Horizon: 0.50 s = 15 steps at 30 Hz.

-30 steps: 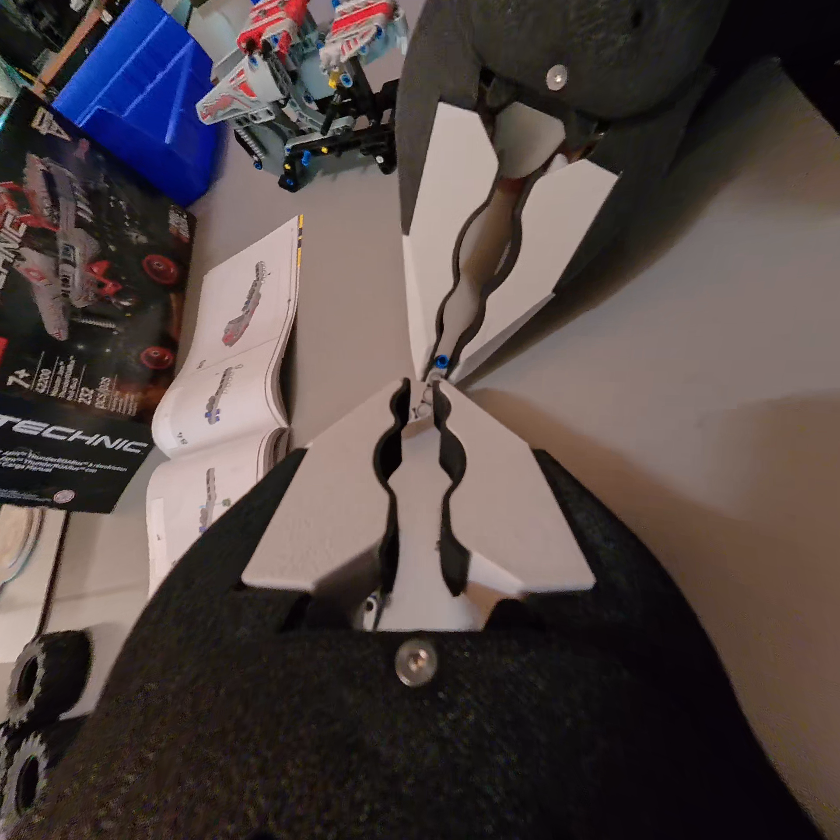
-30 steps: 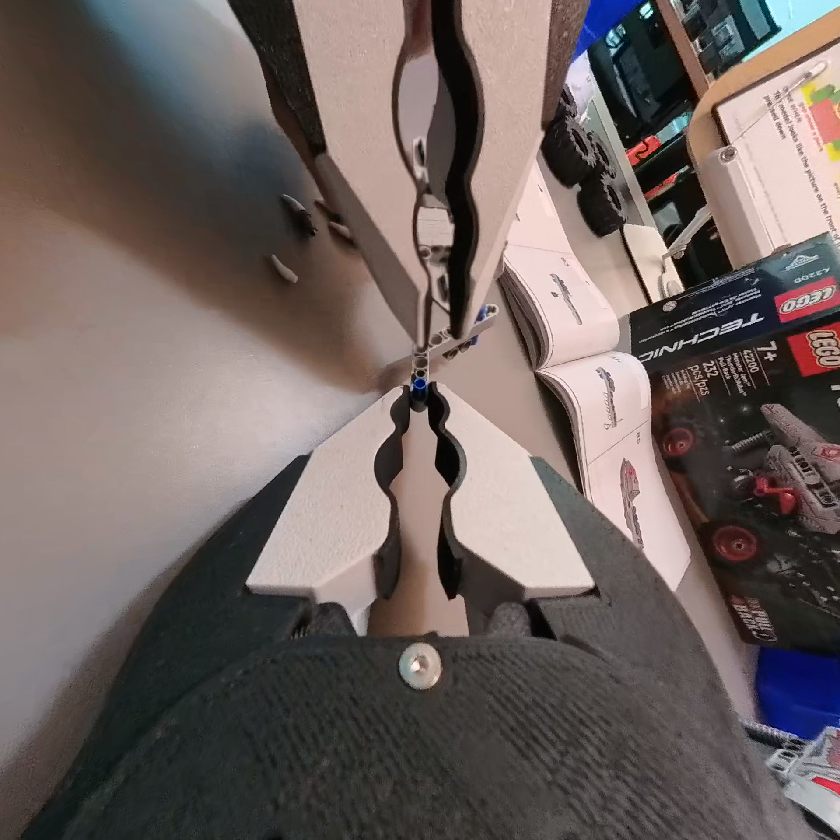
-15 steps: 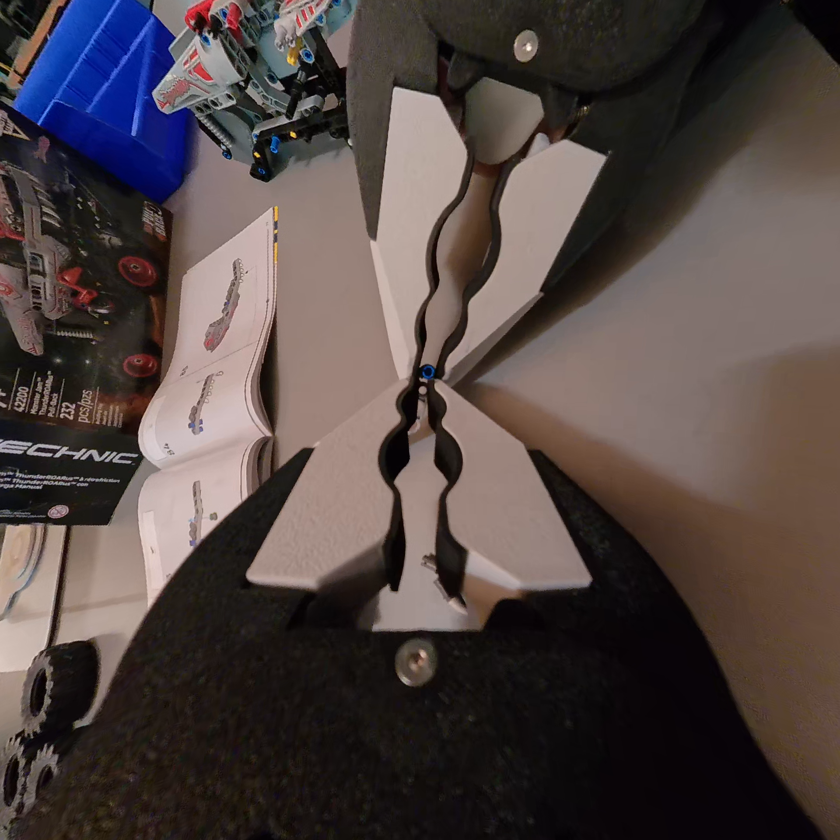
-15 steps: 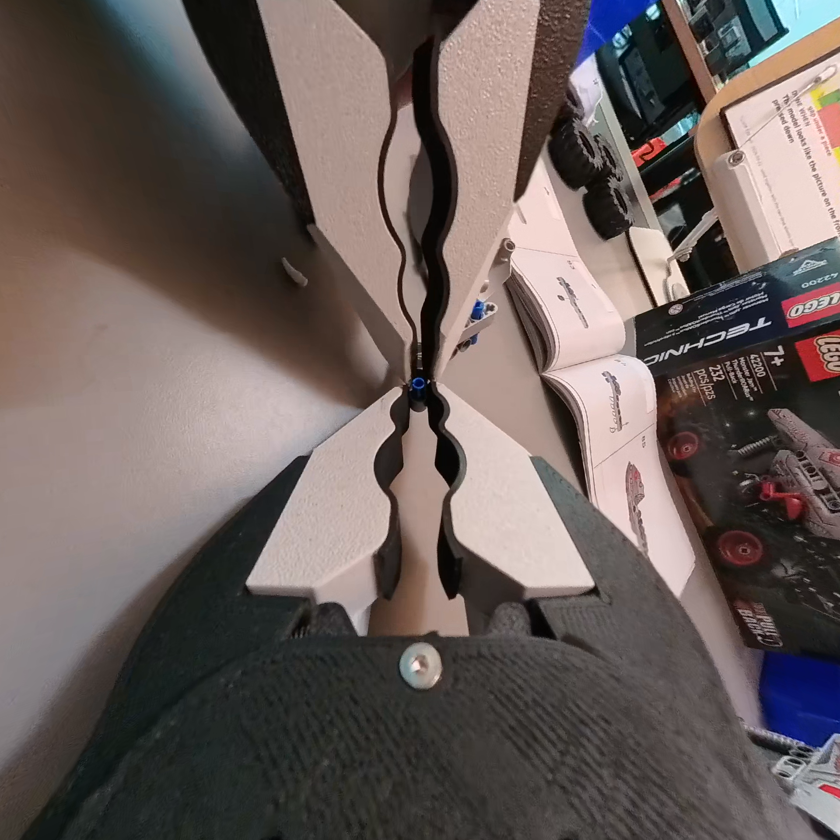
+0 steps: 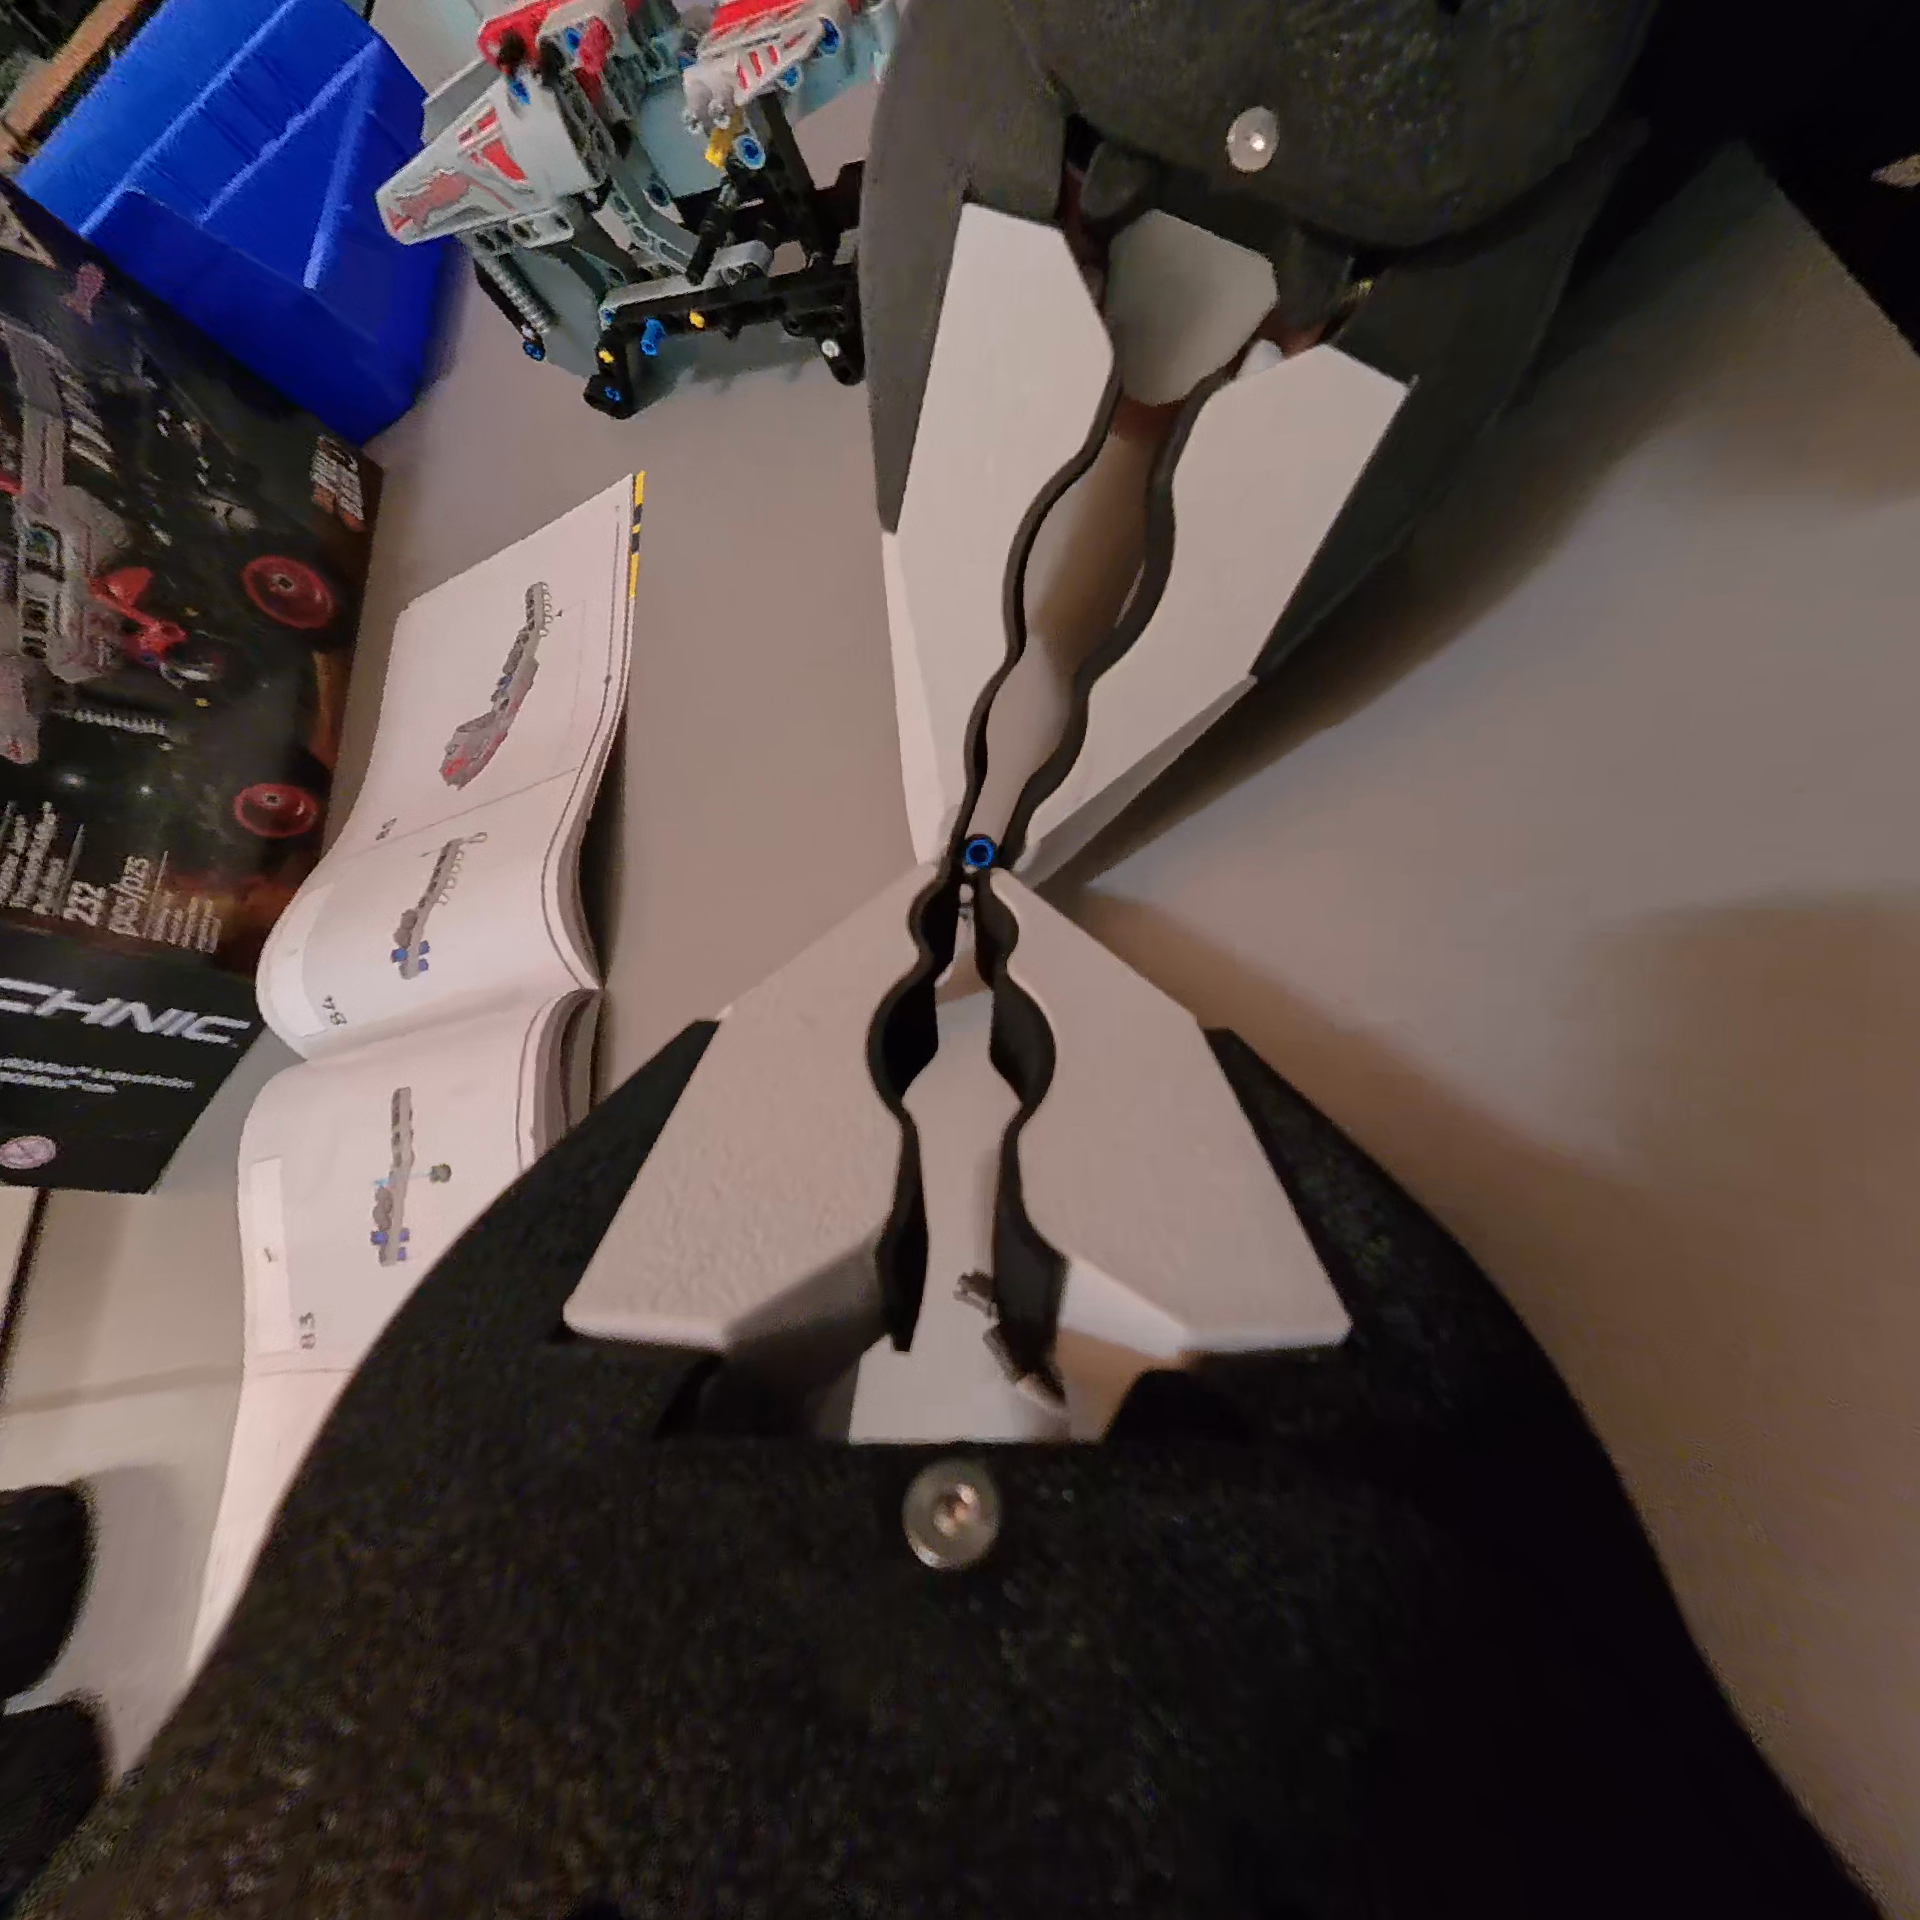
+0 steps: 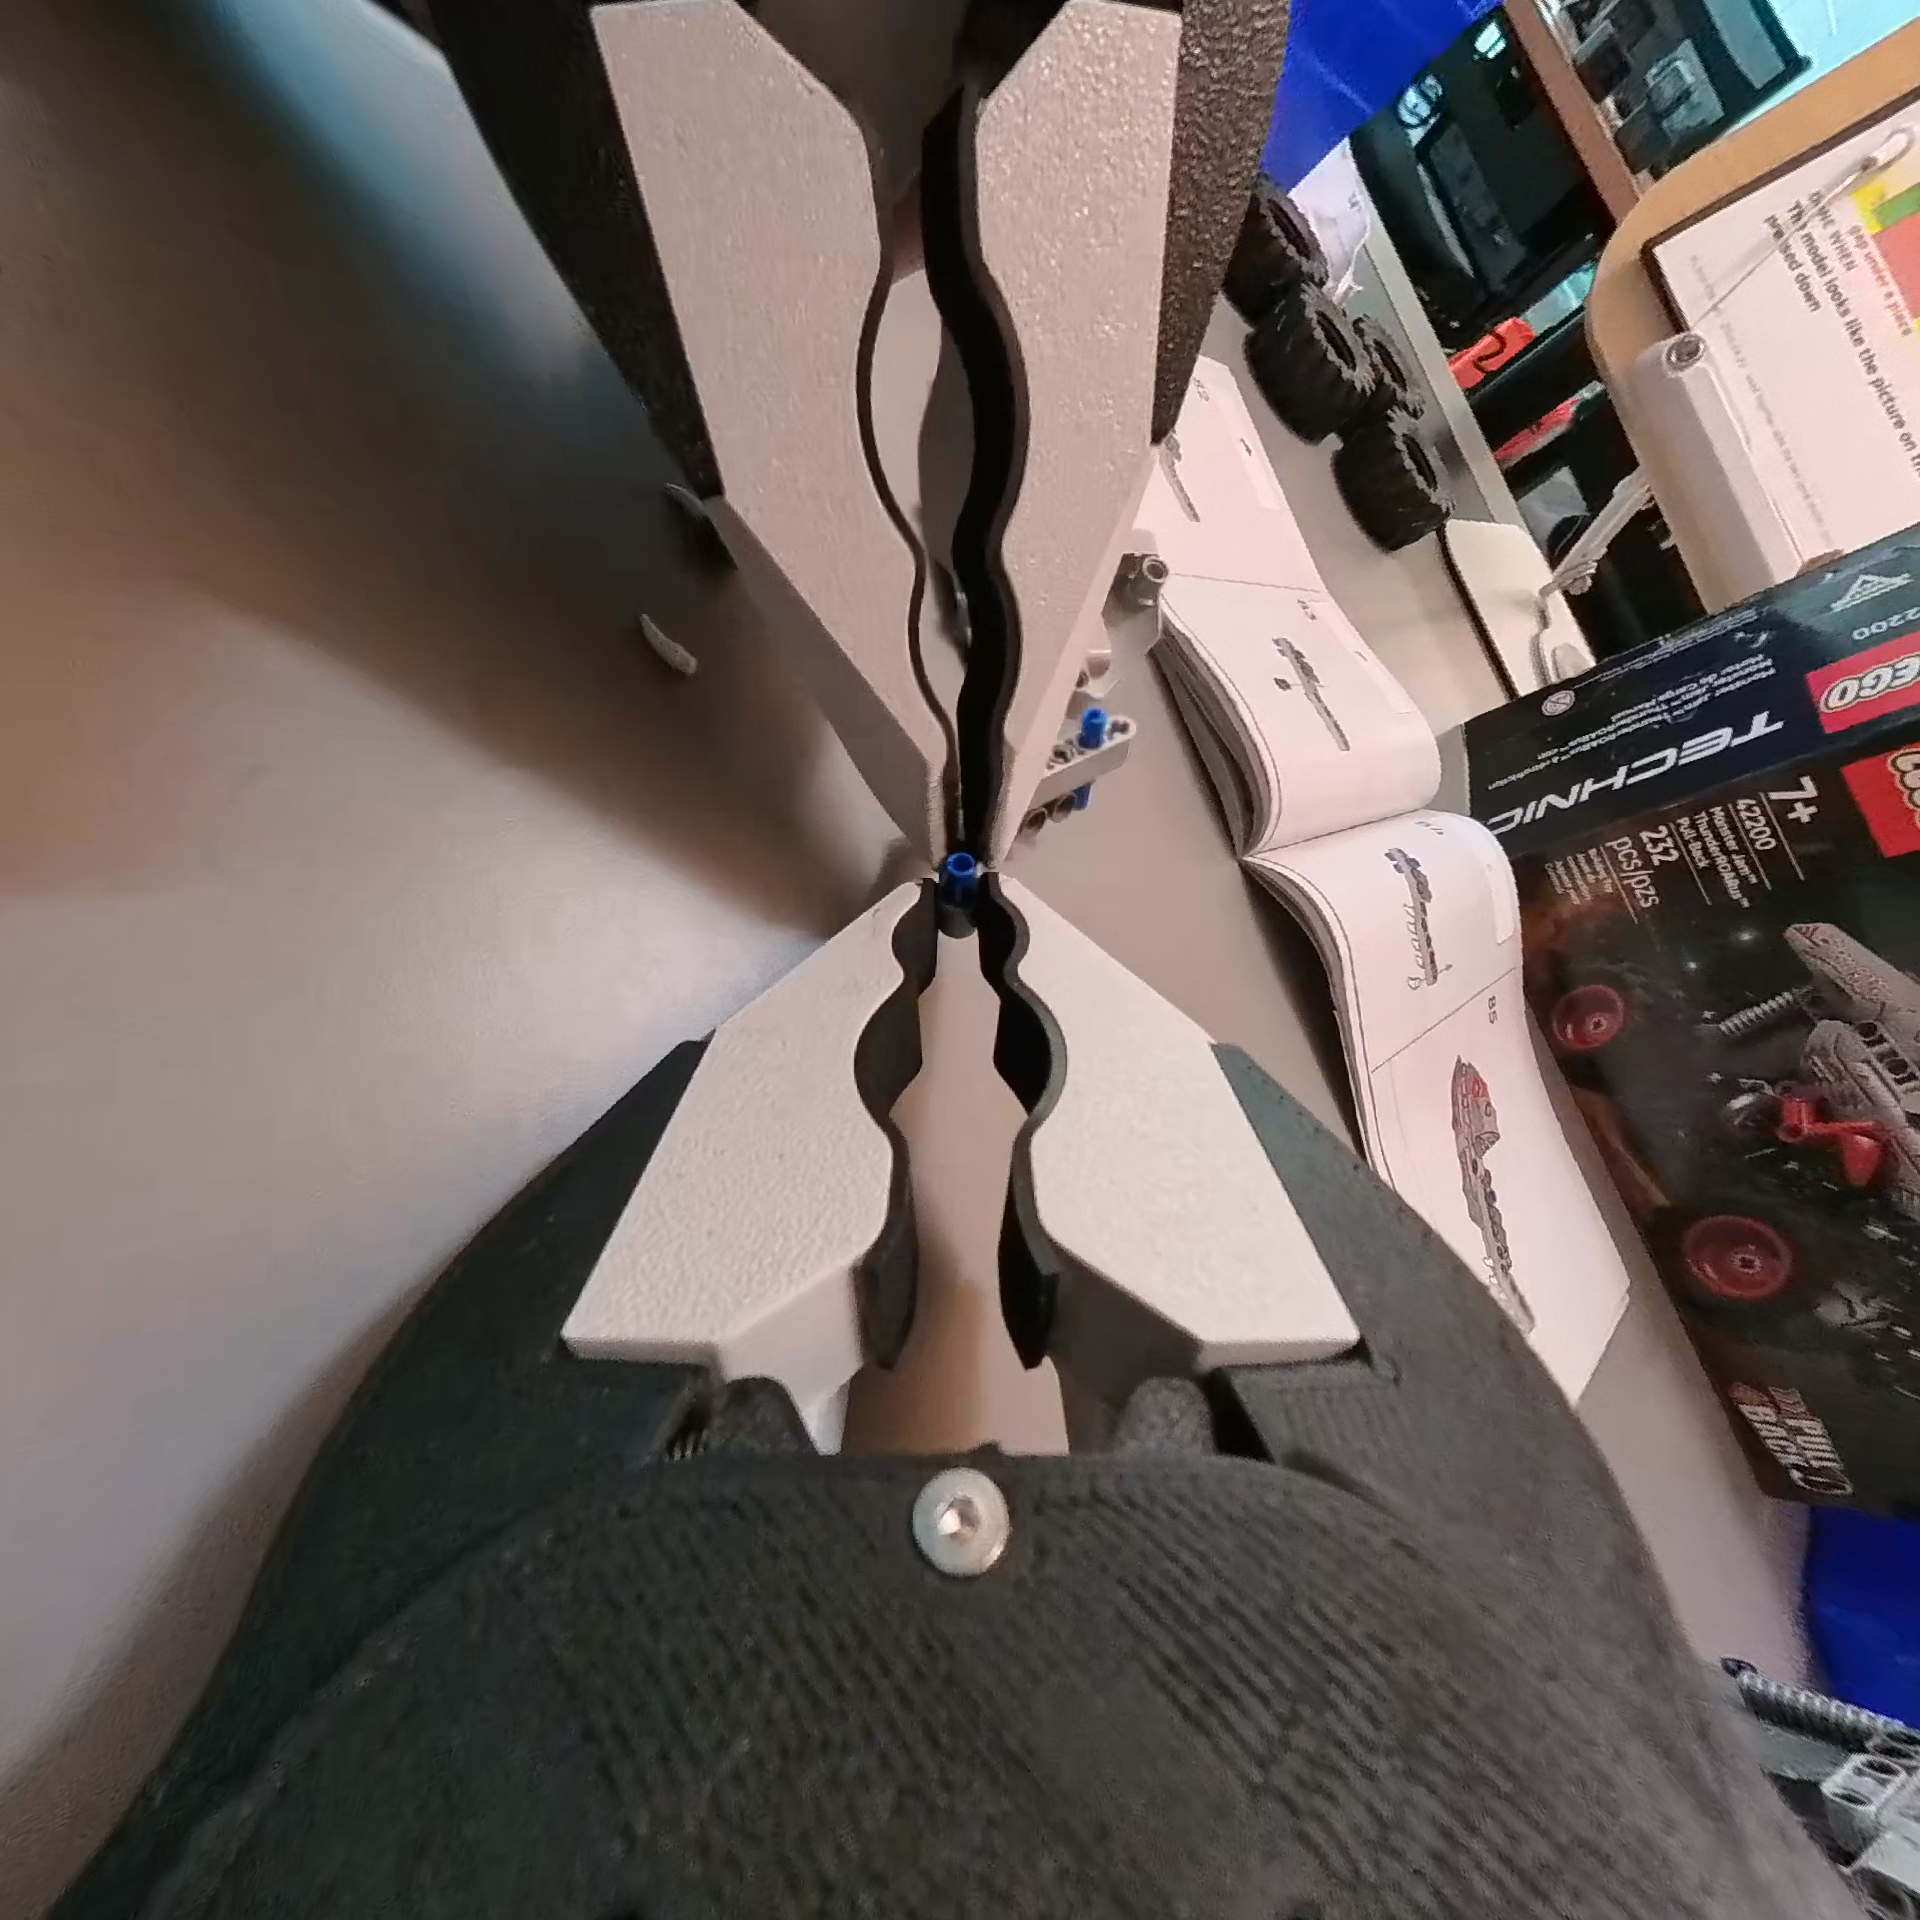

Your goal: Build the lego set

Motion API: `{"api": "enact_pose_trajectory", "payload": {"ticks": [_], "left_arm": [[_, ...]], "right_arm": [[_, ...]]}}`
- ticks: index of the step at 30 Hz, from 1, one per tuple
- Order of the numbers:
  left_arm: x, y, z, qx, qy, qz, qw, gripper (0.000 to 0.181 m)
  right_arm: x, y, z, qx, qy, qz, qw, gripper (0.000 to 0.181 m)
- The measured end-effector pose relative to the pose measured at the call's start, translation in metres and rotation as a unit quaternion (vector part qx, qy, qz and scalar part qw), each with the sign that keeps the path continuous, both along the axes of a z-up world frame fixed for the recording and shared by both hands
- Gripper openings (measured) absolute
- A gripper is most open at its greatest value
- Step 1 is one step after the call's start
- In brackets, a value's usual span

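Observation:
My right gripper [image 6: 958, 902] is shut on a small blue pin [image 6: 957, 883] that sticks out past its tips. My left gripper [image 5: 961, 906] comes in from the opposite side, tip to tip with it. It is shut on a light grey beam [image 6: 1086, 764], which carries another blue pin and sticks out beside its fingers. In the left wrist view the blue pin [image 5: 977, 854] shows end-on in the right gripper [image 5: 985, 844], touching or almost touching the pale beam end [image 5: 966, 914]. Both grippers are above the grey table [image 5: 1507, 1039].
An open instruction booklet [image 5: 488, 790] lies left of the grippers and also shows in the right wrist view [image 6: 1340, 727]. Beside it are the set's dark box [image 5: 135, 727], a blue bin [image 5: 239, 197] and the partly built model [image 5: 644, 208]. Black tyres [image 6: 1340, 364] and small loose pieces [image 6: 665, 644] lie on the table. Only a small space, under 4 cm, lies between the two pairs of fingers.
The two grippers have closed the gap and now meet tip to tip. The left gripper has turned, so the beam shows beside its fingers. The blue pin is now at the beam's end.

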<state>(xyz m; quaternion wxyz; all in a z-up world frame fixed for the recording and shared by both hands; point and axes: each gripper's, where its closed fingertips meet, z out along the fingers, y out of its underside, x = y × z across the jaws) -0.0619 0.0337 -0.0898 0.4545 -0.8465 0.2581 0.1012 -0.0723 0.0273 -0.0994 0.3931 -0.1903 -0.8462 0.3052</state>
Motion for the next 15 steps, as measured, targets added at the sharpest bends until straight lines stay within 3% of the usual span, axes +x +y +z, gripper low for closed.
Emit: {"api": "enact_pose_trajectory", "payload": {"ticks": [15], "left_arm": [[-0.0016, 0.0003, 0.0060, 0.026, 0.004, -0.003, 1.000, 0.000]], "right_arm": [[0.0003, 0.0033, -0.0025, 0.004, -0.008, 0.000, 1.000, 0.007]]}}
